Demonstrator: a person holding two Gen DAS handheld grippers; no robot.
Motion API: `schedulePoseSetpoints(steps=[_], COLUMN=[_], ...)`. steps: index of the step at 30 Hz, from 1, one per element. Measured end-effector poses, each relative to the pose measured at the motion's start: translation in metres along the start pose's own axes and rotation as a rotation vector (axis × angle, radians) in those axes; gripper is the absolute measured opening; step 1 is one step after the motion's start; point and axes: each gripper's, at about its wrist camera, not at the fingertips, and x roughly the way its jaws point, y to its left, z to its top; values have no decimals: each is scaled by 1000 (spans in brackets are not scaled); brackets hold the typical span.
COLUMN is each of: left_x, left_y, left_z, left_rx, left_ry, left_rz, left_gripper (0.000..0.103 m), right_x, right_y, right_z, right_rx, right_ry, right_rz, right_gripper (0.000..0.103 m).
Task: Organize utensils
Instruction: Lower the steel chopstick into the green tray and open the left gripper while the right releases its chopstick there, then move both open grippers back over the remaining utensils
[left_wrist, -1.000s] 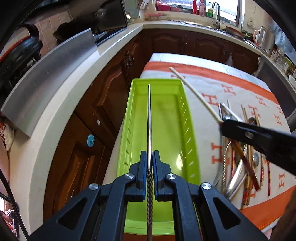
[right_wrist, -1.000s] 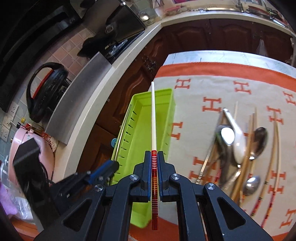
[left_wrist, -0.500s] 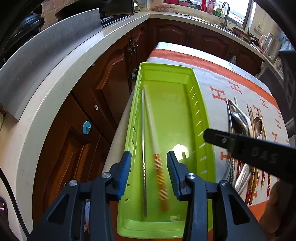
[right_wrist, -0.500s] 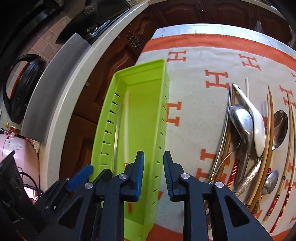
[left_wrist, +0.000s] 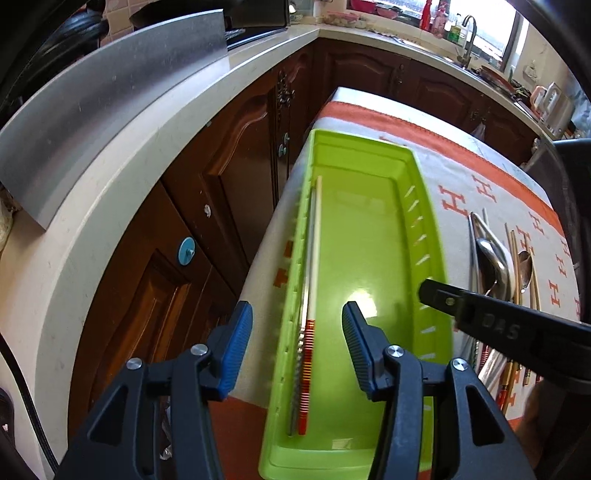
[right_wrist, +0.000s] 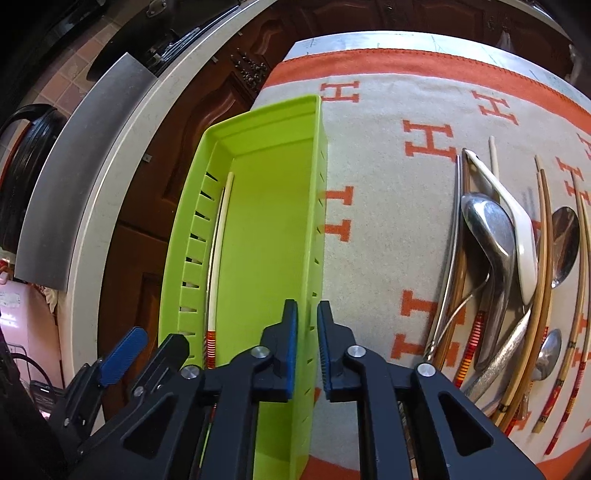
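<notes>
A long lime-green tray (left_wrist: 369, 229) (right_wrist: 266, 236) lies along the table's left edge. In it, against the left wall, lie a metal chopstick (left_wrist: 306, 295) and a white chopstick with a red-striped handle (left_wrist: 314, 266) (right_wrist: 218, 251). My left gripper (left_wrist: 297, 350) is open and empty above the tray's near end. My right gripper (right_wrist: 304, 354) is open and empty, its jaws a little apart over the tray's right wall. A pile of spoons and chopsticks (right_wrist: 517, 280) (left_wrist: 498, 258) lies on the cloth to the right.
The table wears a grey cloth with orange H marks (right_wrist: 388, 221). A white kitchen counter (left_wrist: 110, 177) with dark wood cabinets (left_wrist: 229, 177) runs close along the left. A sink with a tap (left_wrist: 465, 40) is at the far back.
Both grippers let go of their chopsticks, which now lie in the tray by its left wall. The left jaws opened wide; the right gripper shifted right, over the tray's right wall.
</notes>
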Motion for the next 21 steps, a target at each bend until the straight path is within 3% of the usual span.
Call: schedulePoseSetpoints(steps=[11,16,21], left_x=[22,15,-1], left_y=[-4,-8,-17], left_z=[-9,-9,-9], left_rx=[-1,12,37], left_ry=[59,39,-9], left_rz=[-36,-35,-21], left_gripper=[49,50,60], right_x=[-12,-21,-49], right_y=[-18,-17,-14], right_z=[-17,-21,-27], right_rx=[82,46,1], right_ry=[2,8,-57], right_rz=[-34,-52,-63], right_gripper=[6,7,9])
